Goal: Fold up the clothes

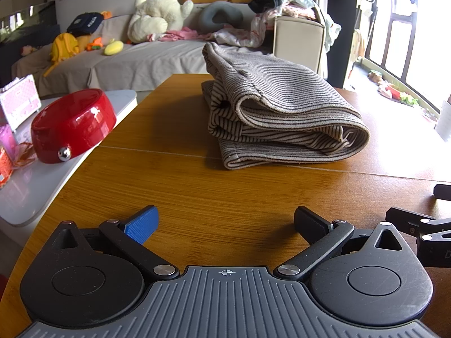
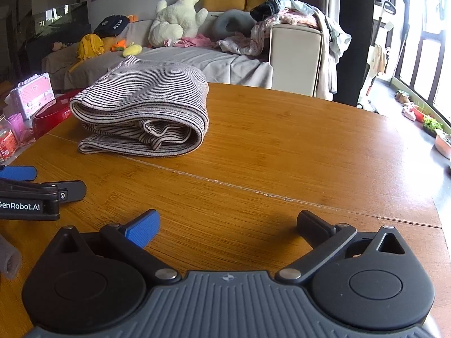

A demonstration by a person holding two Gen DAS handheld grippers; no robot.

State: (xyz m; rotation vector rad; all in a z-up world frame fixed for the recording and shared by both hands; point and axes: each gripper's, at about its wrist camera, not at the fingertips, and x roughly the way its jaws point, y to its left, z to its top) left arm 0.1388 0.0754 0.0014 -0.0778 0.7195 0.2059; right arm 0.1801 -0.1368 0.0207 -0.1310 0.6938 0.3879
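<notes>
1. the left gripper (image 1: pixel 225 222) sits low over the wooden table (image 1: pixel 174 186), its two fingers spread wide apart with nothing between them; one finger carries a blue pad (image 1: pixel 142 226), the other is black.
2. the right gripper (image 2: pixel 228 225) is in the same pose over the same table (image 2: pixel 282 155), fingers wide apart and holding nothing.
3. the striped garment (image 1: pixel 276 112) lies folded into a thick stack of layers on the table, at about 12 to 1 o'clock from the left gripper and well apart from its fingertips.
4. from the right wrist view the striped garment (image 2: pixel 143 107) lies at about 10 to 11 o'clock, its rounded fold facing the camera, with bare wood between it and the gripper.
5. the left gripper shows at 9 o'clock in the right wrist view, just beside the right one; part of the right gripper shows at 3 o'clock in the left wrist view.
6. a red bowl (image 1: pixel 73 125) rests on a white side table (image 1: pixel 33 186) at 10 o'clock, next to a pink case (image 1: pixel 18 100).
7. beyond the table a grey-covered sofa (image 1: pixel 146 59) holds a cream plush toy (image 1: pixel 160 11) and loose clothes (image 1: pixel 284 5).
</notes>
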